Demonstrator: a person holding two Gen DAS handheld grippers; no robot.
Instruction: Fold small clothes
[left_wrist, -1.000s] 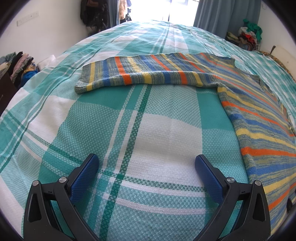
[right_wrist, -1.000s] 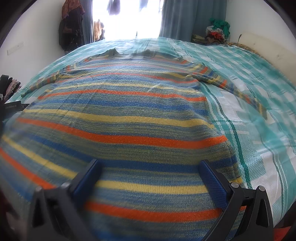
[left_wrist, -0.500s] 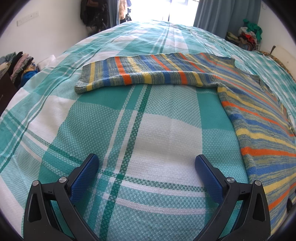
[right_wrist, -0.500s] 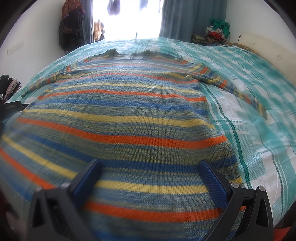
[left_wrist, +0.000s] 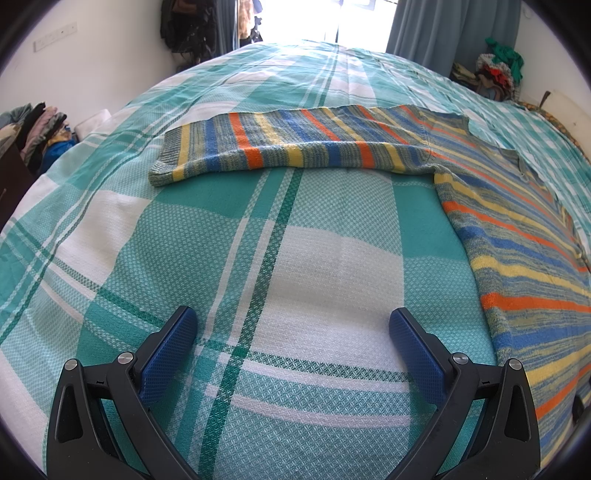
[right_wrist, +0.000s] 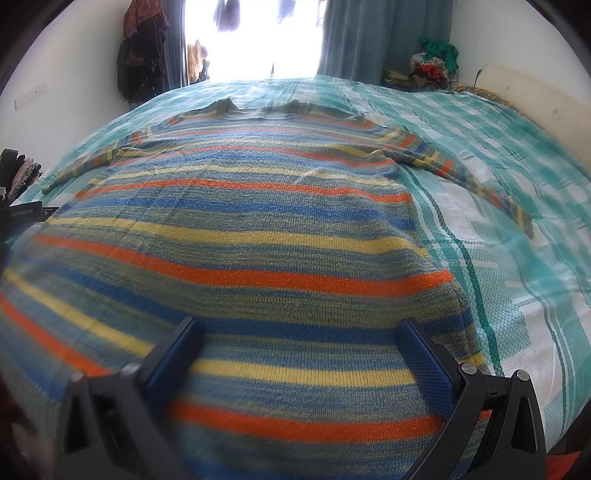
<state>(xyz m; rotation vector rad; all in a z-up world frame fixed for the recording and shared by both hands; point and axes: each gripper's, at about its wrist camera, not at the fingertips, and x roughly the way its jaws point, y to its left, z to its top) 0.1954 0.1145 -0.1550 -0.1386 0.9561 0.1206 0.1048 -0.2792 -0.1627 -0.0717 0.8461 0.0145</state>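
Left gripper (left_wrist: 293, 325) and right gripper (right_wrist: 299, 336): jaws spread wide, holding nothing. The checked bedspread (left_wrist: 258, 258) carries the striped sweater (right_wrist: 240, 229), laid flat, unfolded, with one sleeve (left_wrist: 280, 147) extended sideways.

The left gripper (left_wrist: 293, 325) and right gripper (right_wrist: 299, 338) are held low and level, jaws spread wide, nothing gripped.
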